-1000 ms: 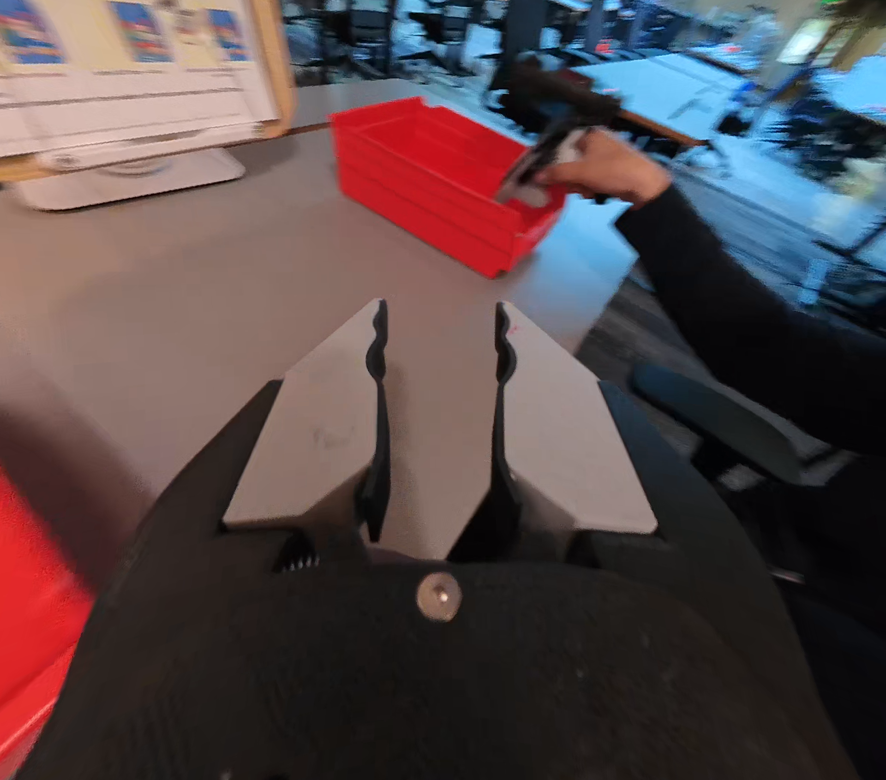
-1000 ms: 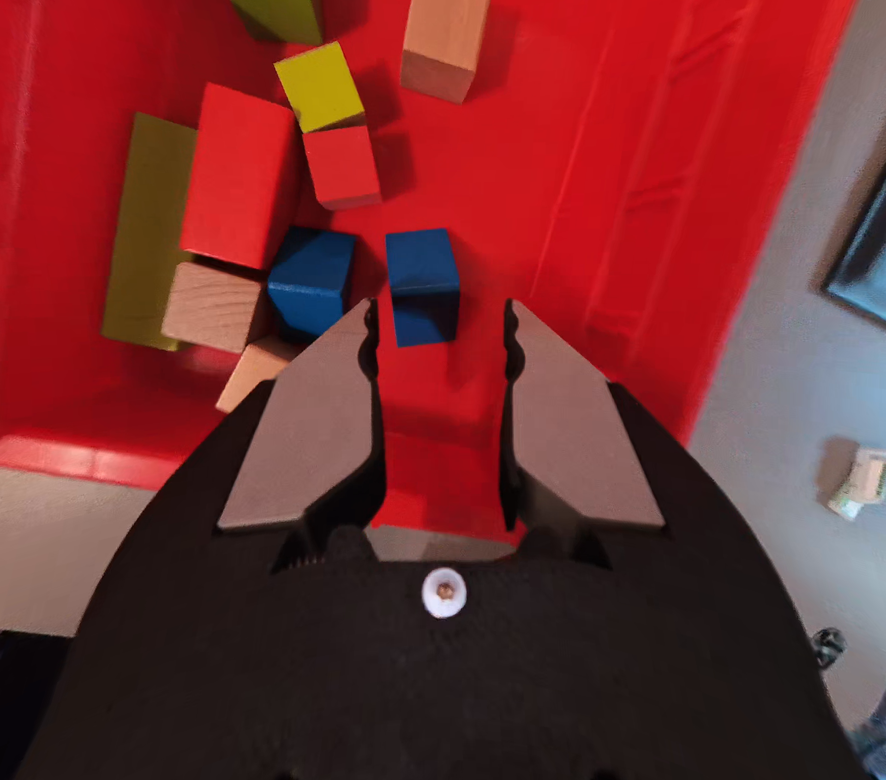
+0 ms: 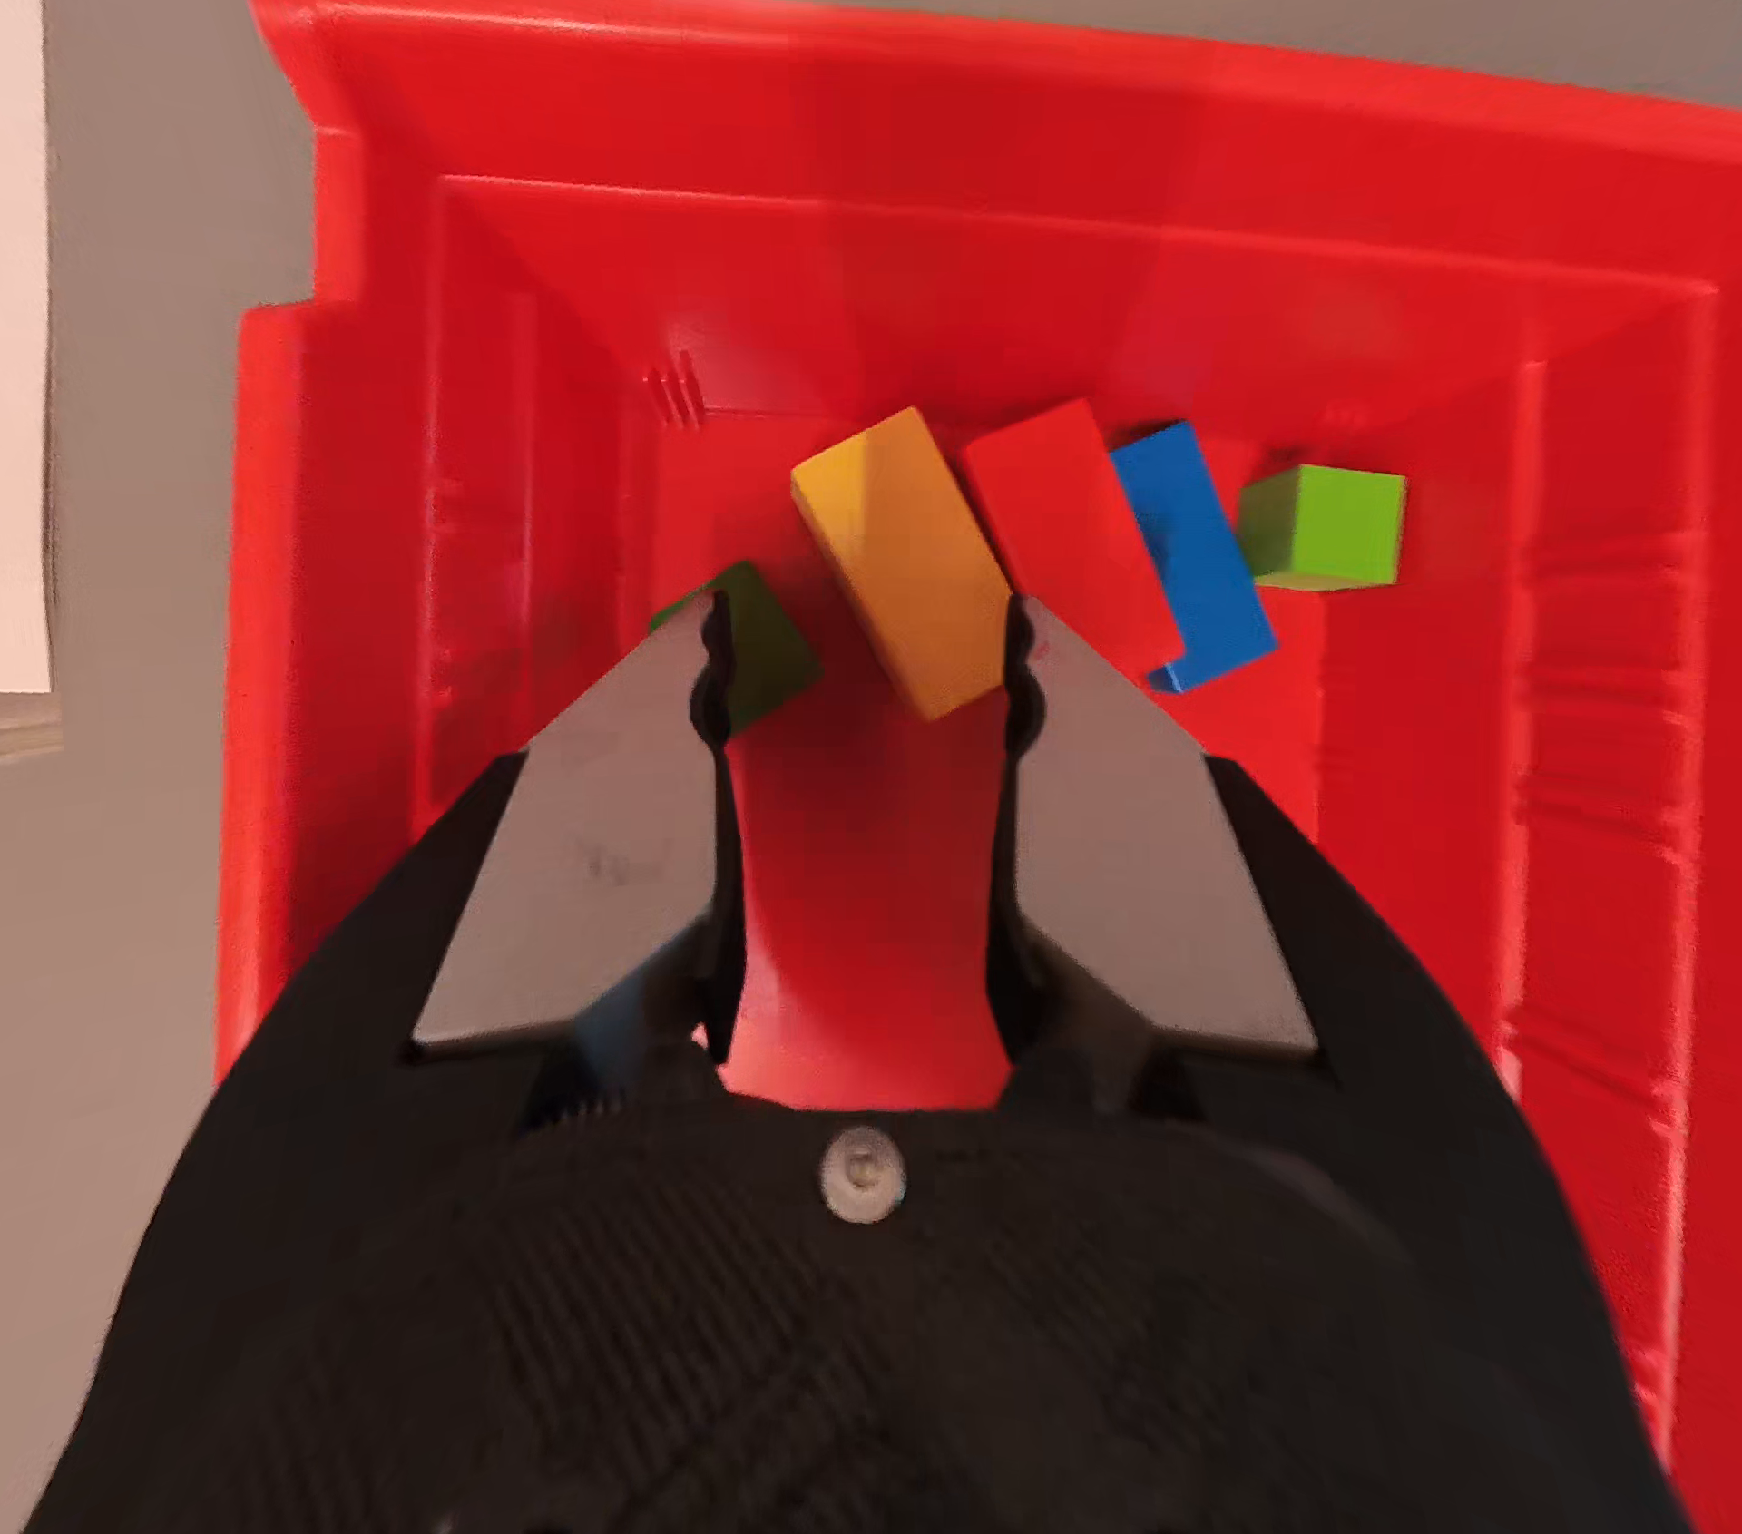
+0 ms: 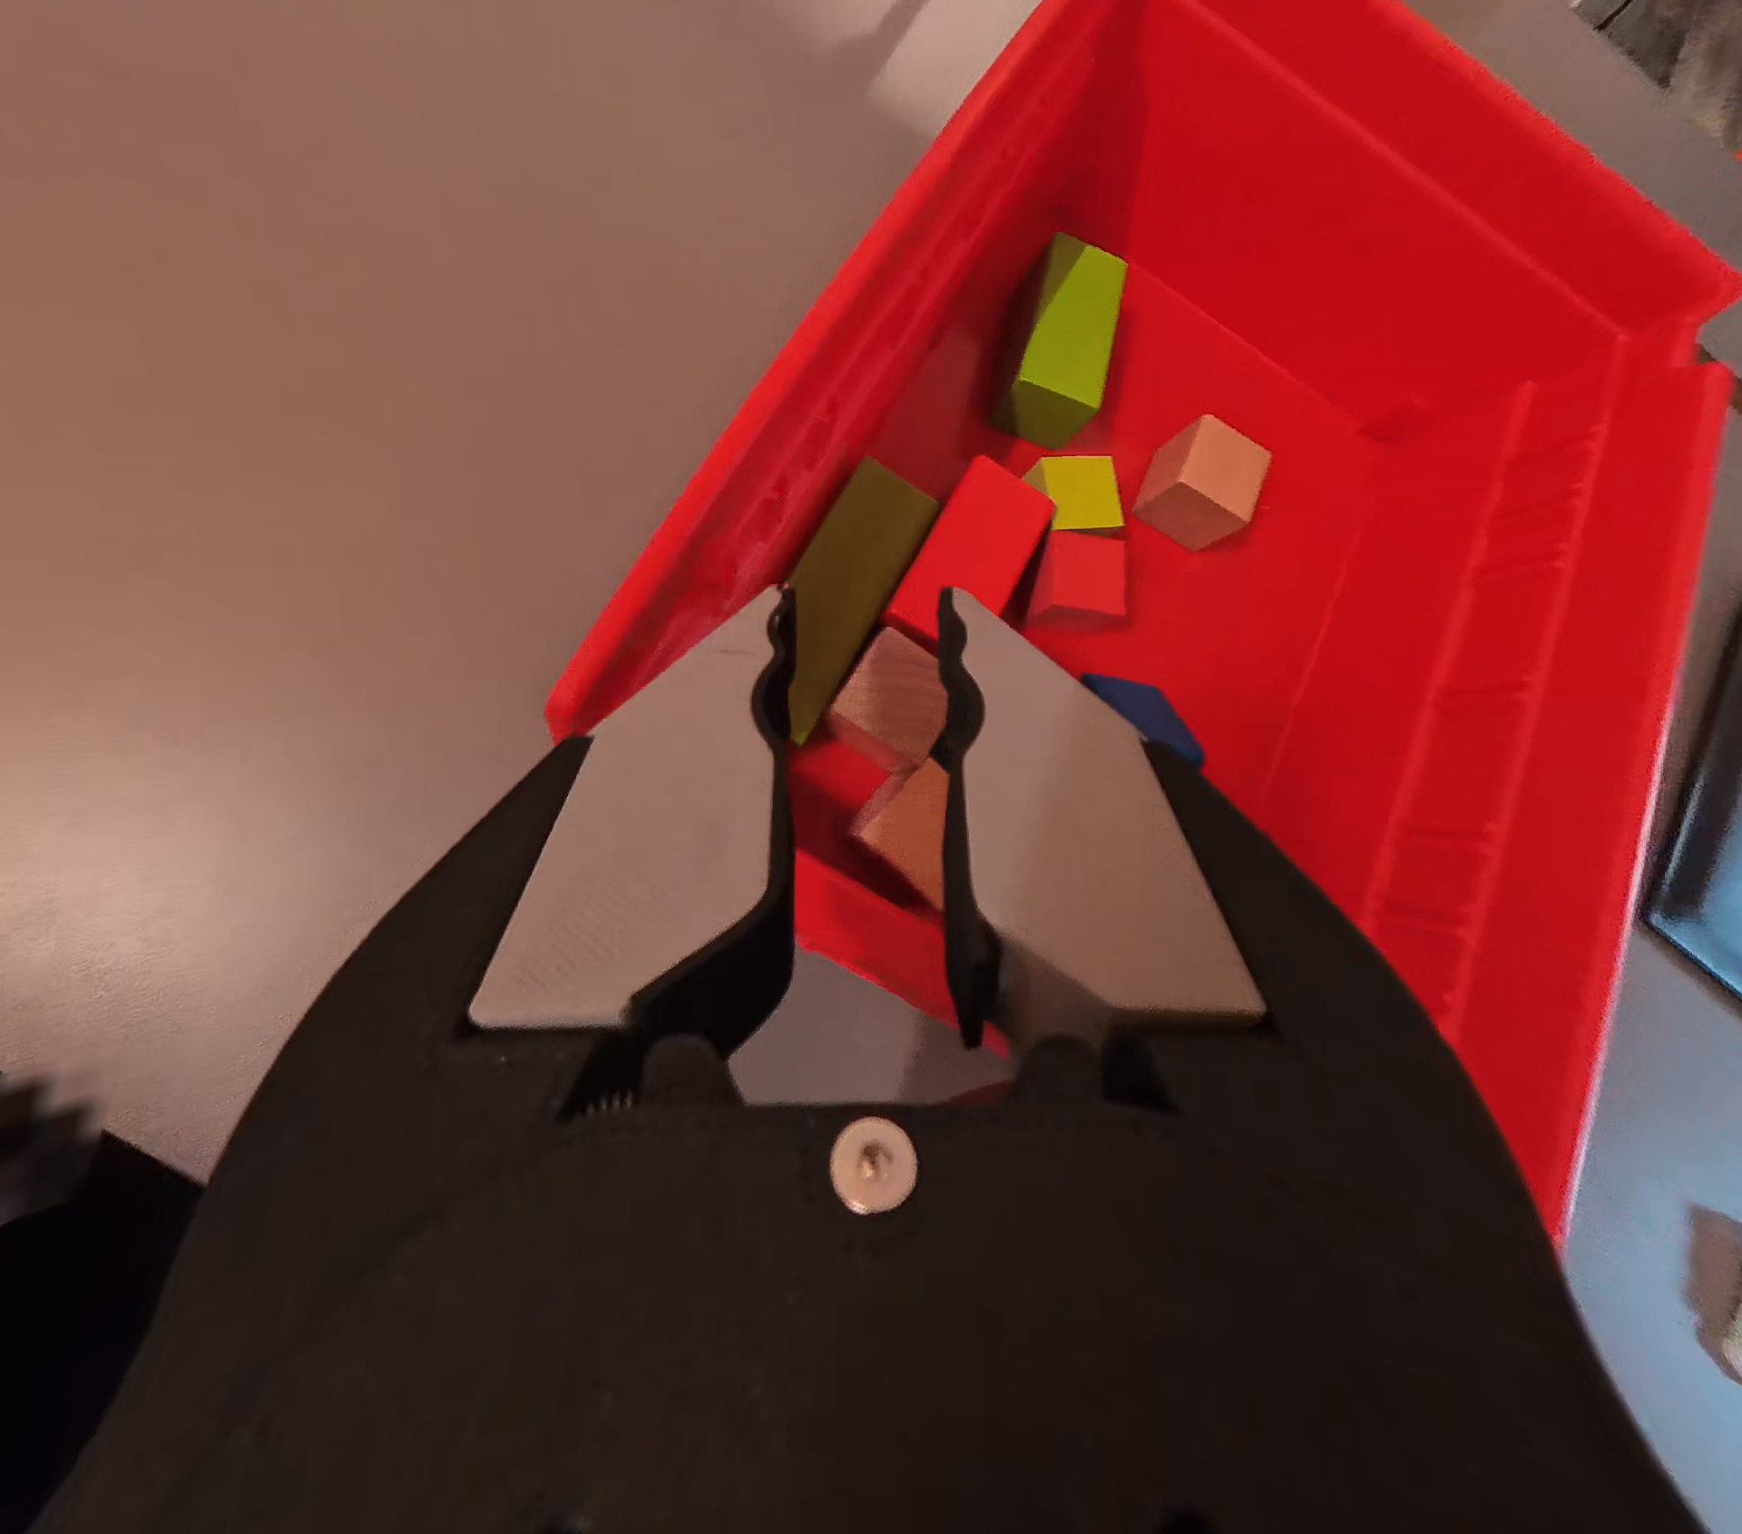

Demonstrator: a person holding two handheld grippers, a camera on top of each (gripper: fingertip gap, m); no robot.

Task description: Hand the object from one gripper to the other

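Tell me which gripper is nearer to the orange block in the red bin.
Left. The left gripper hangs open over the red bin with the orange block just past its fingertips. The right gripper is open over another bin; no orange block shows there.

No writing, number or brand can be read in either view. The red bin point(image 3: 943, 103) bears only small moulded ridges point(image 3: 674, 395), too blurred to tell as characters.

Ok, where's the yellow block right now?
In the left wrist view, the yellow block lies in the red bin, just beyond the open left gripper, touching the red block on its right.
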